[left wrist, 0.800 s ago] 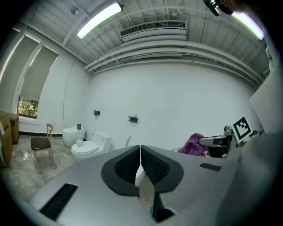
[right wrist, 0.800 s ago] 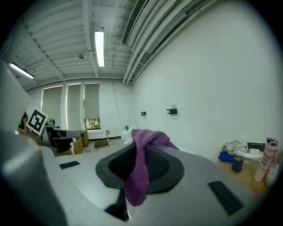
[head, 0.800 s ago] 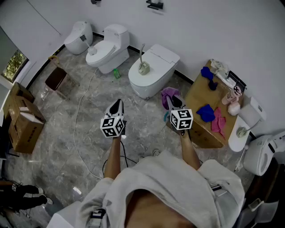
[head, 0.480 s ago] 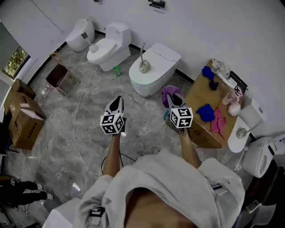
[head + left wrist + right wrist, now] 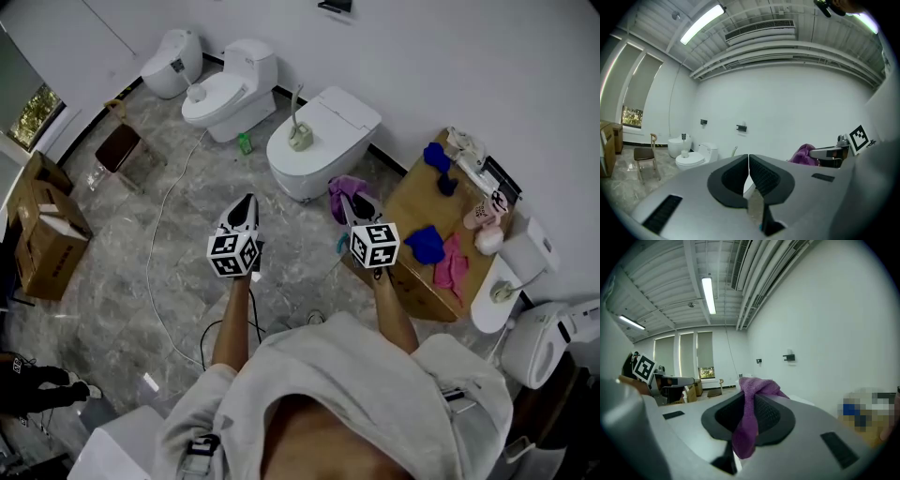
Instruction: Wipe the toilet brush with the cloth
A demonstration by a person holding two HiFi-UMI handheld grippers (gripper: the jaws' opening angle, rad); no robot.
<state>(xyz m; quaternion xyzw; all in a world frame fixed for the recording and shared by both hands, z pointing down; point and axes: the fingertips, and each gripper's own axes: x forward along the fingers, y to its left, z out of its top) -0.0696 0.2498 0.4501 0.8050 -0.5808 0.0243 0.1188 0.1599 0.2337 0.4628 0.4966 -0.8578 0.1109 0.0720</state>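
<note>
The right gripper fingers are pinching the purple cloth. The left gripper fingers are pressing together on nothing. The toilet brush is standing on the toilet lid, well apart. Best practice is probably steadying the handle with the left gripper while wrapping the cloth around it.

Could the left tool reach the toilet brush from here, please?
Probably yes: the toilet brush stands exposed on the closed toilet lid, and nothing stands between it and the left tool, though its jaws are shut.
</note>
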